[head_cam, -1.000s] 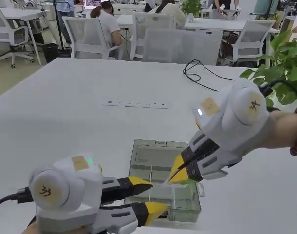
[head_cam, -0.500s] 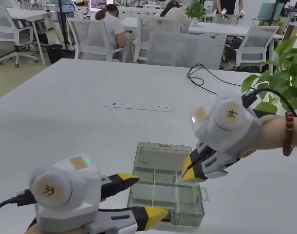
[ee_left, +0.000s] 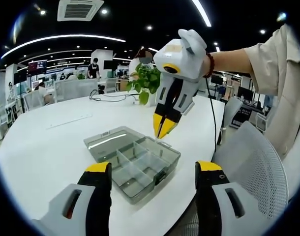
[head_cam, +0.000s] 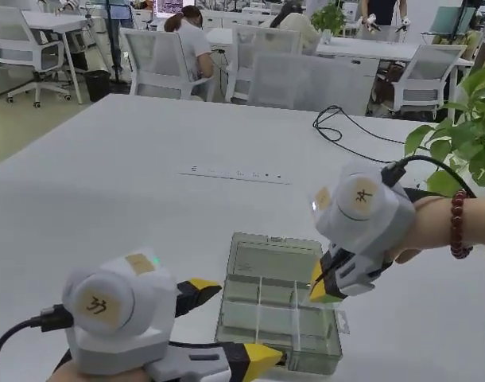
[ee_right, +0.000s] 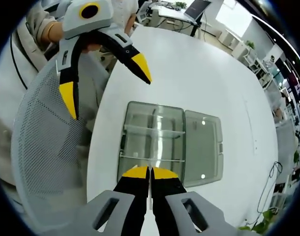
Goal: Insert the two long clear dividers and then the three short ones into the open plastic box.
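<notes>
The clear plastic box (head_cam: 279, 325) lies open near the table's front edge, its lid (head_cam: 273, 259) flat on the far side. Clear dividers (ee_left: 136, 156) stand inside and split it into several compartments (ee_right: 151, 142). My right gripper (head_cam: 320, 290) hovers just above the box's right edge with its jaws shut and nothing visible between them; its tips meet over the box's near rim in the right gripper view (ee_right: 150, 171). My left gripper (head_cam: 231, 321) is open at the box's left front corner, apart from it, its yellow fingertips (ee_left: 99, 167) wide.
A white table (head_cam: 131, 199) carries a flush strip of sockets (head_cam: 236, 173) in the middle and a black cable (head_cam: 350, 127) at the far right. A green plant (head_cam: 465, 135) is at the right edge. Chairs and seated people are beyond the table.
My right gripper has lifted out of the box, where its tips were down at a divider, and now hangs above the right edge. The left gripper stays open beside the box.
</notes>
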